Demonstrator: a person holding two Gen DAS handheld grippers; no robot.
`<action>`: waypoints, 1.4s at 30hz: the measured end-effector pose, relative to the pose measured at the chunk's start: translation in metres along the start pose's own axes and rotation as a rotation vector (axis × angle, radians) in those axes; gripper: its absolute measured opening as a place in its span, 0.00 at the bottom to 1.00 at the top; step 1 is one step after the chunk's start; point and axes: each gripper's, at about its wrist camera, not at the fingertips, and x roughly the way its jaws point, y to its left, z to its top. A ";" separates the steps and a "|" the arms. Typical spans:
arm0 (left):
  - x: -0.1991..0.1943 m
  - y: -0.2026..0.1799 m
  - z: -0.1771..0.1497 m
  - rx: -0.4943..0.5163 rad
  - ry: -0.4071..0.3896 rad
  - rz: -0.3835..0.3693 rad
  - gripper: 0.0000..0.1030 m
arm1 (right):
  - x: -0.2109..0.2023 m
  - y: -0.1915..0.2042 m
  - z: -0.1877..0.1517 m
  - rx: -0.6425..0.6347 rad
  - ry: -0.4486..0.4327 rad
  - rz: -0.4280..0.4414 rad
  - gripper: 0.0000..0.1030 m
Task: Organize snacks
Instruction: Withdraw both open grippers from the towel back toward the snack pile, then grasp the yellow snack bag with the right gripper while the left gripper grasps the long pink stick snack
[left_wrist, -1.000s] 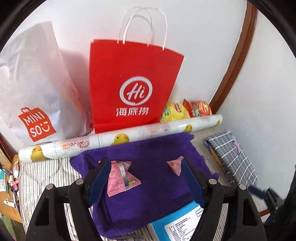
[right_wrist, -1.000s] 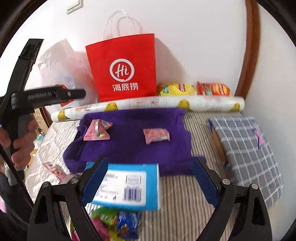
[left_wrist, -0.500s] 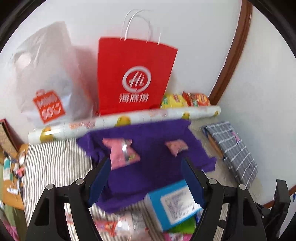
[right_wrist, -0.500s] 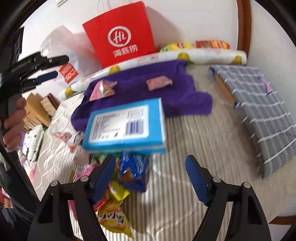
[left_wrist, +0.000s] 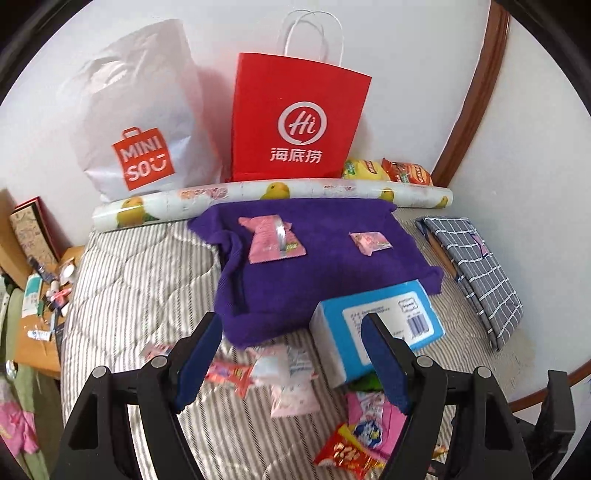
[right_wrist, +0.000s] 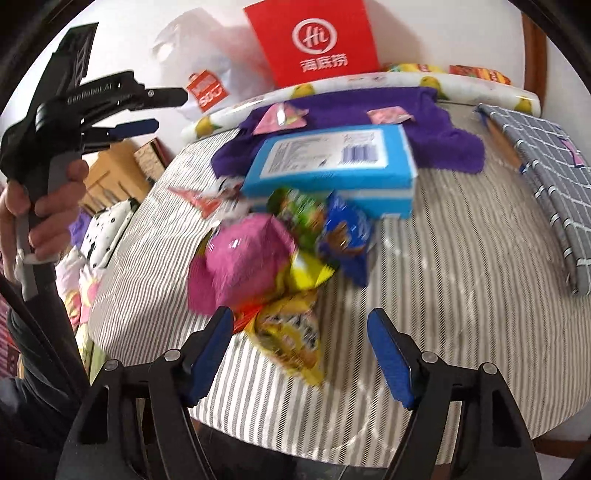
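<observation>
Both pairs of our blue-padded fingers stand spread and hold nothing: left gripper (left_wrist: 291, 358), right gripper (right_wrist: 301, 354).

We take the fuzzy purple towel (left_wrist: 325, 266) as landmark: two crinkly pink packets (left_wrist: 275, 239) lie on it, a glossy blue box (left_wrist: 380, 328) touches its near edge, and a red paper bag (left_wrist: 295, 122) printed "Hi" stands behind it. Only our right view shows the loose snack heap (right_wrist: 280, 258) before the box, blurred; only our left reads "MINISO" on the white bag (left_wrist: 144, 122).

Snack pile (right_wrist: 280, 266) motion-blurred, labels unreadable; green packet (left_wrist: 364, 382) mostly hidden under blue box (left_wrist: 376, 328); red bag (right_wrist: 314, 40) top cropped.
</observation>
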 end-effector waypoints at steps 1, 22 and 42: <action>-0.002 0.002 -0.002 -0.004 0.000 0.004 0.74 | 0.002 0.003 -0.003 -0.005 0.003 0.000 0.73; 0.044 0.082 -0.080 -0.162 0.149 0.121 0.74 | -0.003 -0.039 -0.035 0.037 -0.089 -0.190 0.43; 0.102 0.084 -0.057 -0.267 0.126 0.042 0.31 | -0.002 -0.106 -0.029 0.232 -0.113 -0.224 0.43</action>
